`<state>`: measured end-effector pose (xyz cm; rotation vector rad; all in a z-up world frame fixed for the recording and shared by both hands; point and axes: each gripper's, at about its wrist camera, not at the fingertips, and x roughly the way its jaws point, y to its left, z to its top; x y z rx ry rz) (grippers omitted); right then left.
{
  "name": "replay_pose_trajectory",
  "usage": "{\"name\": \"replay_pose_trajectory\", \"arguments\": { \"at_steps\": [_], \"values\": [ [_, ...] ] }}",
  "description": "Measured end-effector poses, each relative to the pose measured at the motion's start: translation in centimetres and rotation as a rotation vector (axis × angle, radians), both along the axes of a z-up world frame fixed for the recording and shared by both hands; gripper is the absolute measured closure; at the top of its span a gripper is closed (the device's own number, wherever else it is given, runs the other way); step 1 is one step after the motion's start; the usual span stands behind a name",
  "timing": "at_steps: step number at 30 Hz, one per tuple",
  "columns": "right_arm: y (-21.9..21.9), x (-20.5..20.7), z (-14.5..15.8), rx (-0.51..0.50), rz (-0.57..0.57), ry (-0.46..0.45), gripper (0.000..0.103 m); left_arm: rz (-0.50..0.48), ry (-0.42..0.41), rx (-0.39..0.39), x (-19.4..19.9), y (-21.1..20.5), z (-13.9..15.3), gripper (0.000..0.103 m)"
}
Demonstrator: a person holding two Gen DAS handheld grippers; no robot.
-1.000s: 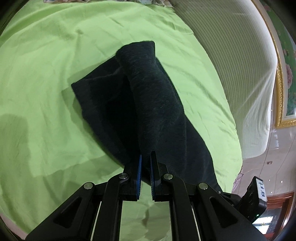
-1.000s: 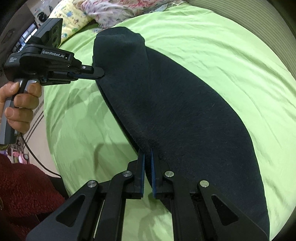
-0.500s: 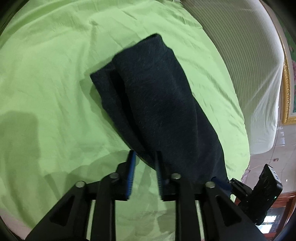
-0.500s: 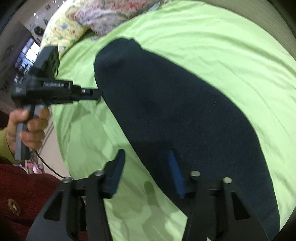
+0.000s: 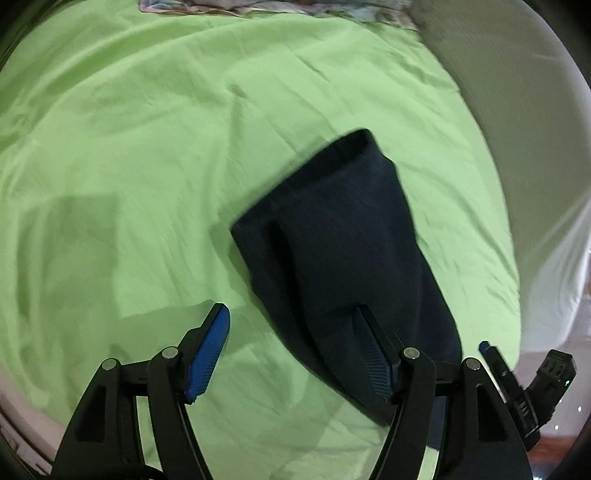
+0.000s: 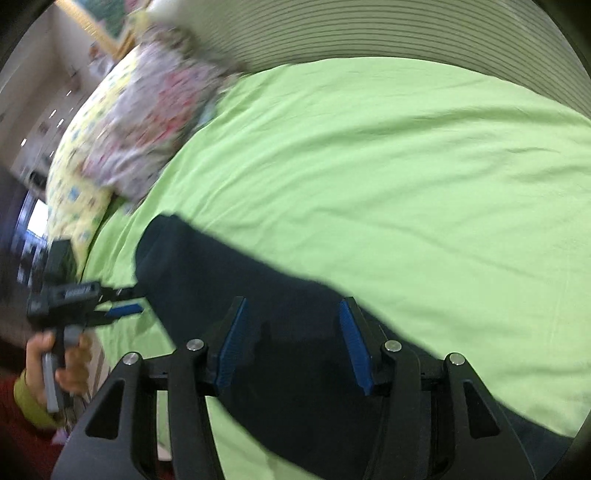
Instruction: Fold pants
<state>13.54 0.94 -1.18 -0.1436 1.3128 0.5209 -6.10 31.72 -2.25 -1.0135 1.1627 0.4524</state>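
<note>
Left gripper: jaws spread wide, nothing between the blue pads. Its right finger sits over the near end of the pants, the left finger over bare sheet; contact with the cloth can't be judged from this view. From the right wrist view the same gripper shows at the left edge, jaws parted, tips just beside the far end of the pants, held by a hand in a yellow-green cuff.

Right gripper: also wide open, holding nothing, both fingers above the dark fabric. Its tip pokes into the left wrist view at lower right, next to the pants' near end.

Rest, biggest first:
- Green bedsheet: covers the bed, lightly wrinkled.
- Striped pale bedding: along the far edge of the sheet.
- Pants: dark navy, lying flat on the sheet as a long folded strip, one layer doubled over the other, a lengthwise crease visible near the left edge. Free of both grippers.
- Floral pillows: piled at the end of the bed, well apart from the pants.

Both views motion-blurred.
</note>
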Motion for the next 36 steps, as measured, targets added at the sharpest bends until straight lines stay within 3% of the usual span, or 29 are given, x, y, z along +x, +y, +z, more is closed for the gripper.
{"name": "replay_pose_trajectory", "arguments": {
  "at_steps": [7, 14, 17, 23, 27, 31, 34, 36],
  "values": [
    [0.5, 3.8, -3.7, -0.059, -0.016, 0.076, 0.050, 0.043, 0.039, -0.022, 0.4, 1.1, -1.9, 0.034],
    [4.6, 1.4, -7.4, -0.186, 0.212, 0.158, 0.051, 0.037, 0.018, -0.025, -0.4, 1.2, -3.1, 0.034],
    [5.3, 0.7, -7.8, -0.220, 0.271, 0.146, 0.051, 0.039, 0.019, -0.030, 0.2, 1.2, -3.4, 0.034],
    [3.5, 3.4, -7.6, -0.076, 0.128, 0.273, 0.051, 0.030, 0.028, -0.033, 2.1, 1.0, -3.3, 0.029],
    [2.5, 3.9, -7.4, -0.050, 0.070, 0.275, 0.057, 0.054, 0.002, -0.067, 1.8, 1.2, -3.2, 0.029],
    [3.1, 3.1, -7.6, -0.093, 0.103, 0.245, 0.062, 0.027, -0.010, -0.032, 1.0, 1.2, -2.9, 0.041],
    [3.3, 3.0, -7.2, -0.118, 0.103, 0.219, 0.079, -0.023, -0.041, 0.017, 1.5, 0.9, -2.5, 0.071],
    [3.1, 3.1, -6.6, -0.123, 0.105, 0.193, 0.088, -0.049, -0.081, 0.014, 1.2, 0.9, -2.2, 0.083]
  ]
}}
